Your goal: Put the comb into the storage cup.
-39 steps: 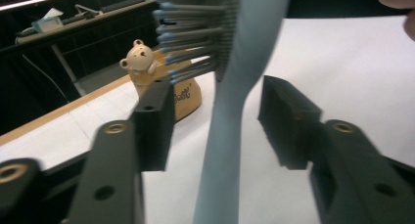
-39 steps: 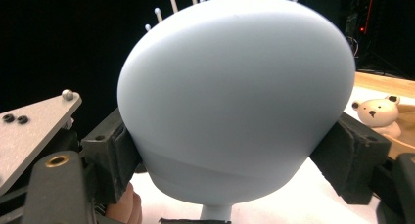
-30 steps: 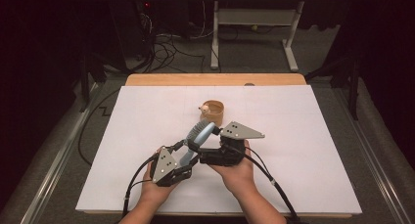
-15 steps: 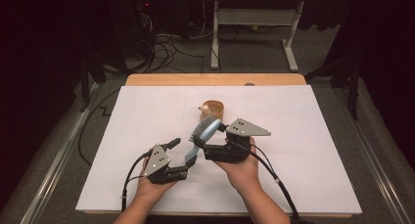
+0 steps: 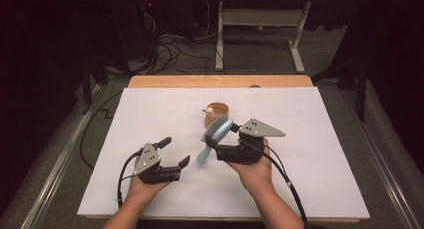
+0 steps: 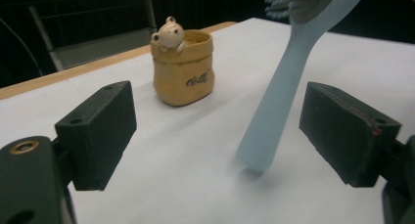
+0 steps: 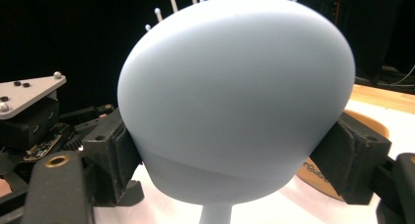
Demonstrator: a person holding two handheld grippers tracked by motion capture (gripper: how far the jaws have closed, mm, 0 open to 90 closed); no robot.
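Item 1. White table cover (image 5: 310,189): spread over the wooden table (image 5: 165,82); all else rests or is held above it.

Item 2. Right gripper (image 5: 216,143): held at centre, its jaws pinched on the head of the pale blue hairbrush (image 5: 215,135); the pads are seen pressed against both sides of the head in the right gripper view (image 7: 235,97).

Item 3. Left gripper (image 5: 174,151): held at 8 o'clock of the brush, well apart from it; its jaws have just been opening and stand spread, nothing pressed between them.

Item 4. Hairbrush: held tilted, bristles upward, handle end (image 6: 259,150) hanging down just above the cover.

Item 5. Yellow bear-trimmed cup (image 5: 217,114): stood upright at 12 o'clock of the brush.

Step judged: handover completed, brush carried by the right gripper alone. Next move, as judged: the handle is to be aimed down into the cup mouth, the head kept clamped until it is seated.
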